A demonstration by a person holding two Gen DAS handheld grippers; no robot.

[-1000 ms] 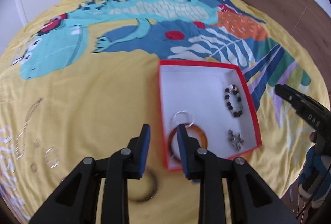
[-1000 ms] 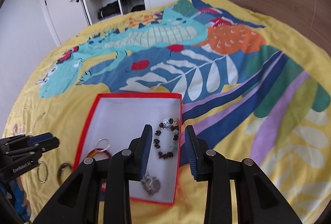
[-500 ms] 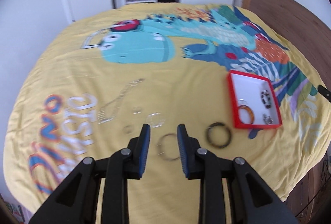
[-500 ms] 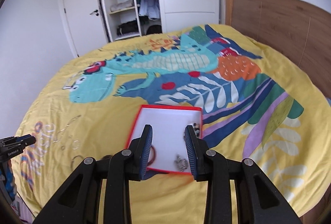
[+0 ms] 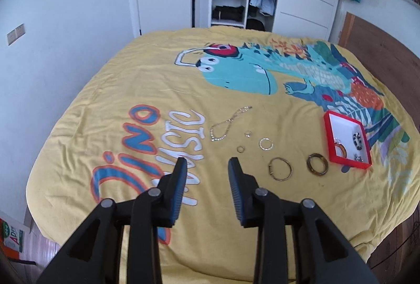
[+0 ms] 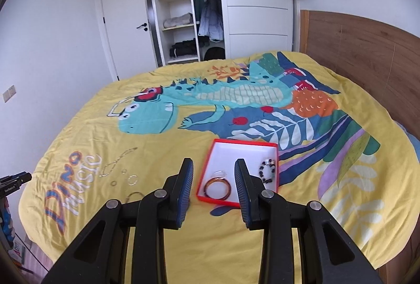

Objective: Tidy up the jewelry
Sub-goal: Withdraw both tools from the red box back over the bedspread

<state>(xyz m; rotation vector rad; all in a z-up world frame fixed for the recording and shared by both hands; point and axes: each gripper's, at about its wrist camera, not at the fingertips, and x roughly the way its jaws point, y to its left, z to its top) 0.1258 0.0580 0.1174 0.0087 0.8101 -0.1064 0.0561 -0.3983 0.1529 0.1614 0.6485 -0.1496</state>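
We see both grippers held high over the bed, each with its jaws wide apart and holding nothing. The left gripper (image 5: 207,166) is above the yellow bedspread (image 5: 162,89), near the printed letters. The right gripper (image 6: 214,168) is above the near edge of the red box (image 6: 245,144).

The box lies on the bedspread. Inside it we see an orange bangle (image 6: 218,188), a thin silver ring (image 6: 220,174) just beside it and a dark bead bracelet (image 6: 267,171) on the right side.

Outside the box, on the cloth to its left, lie a dark brown bangle (image 5: 318,164), a thin metal hoop (image 5: 280,168), a sparkling ring (image 5: 266,144), two small rings (image 5: 240,149) and a chain necklace (image 5: 228,124).
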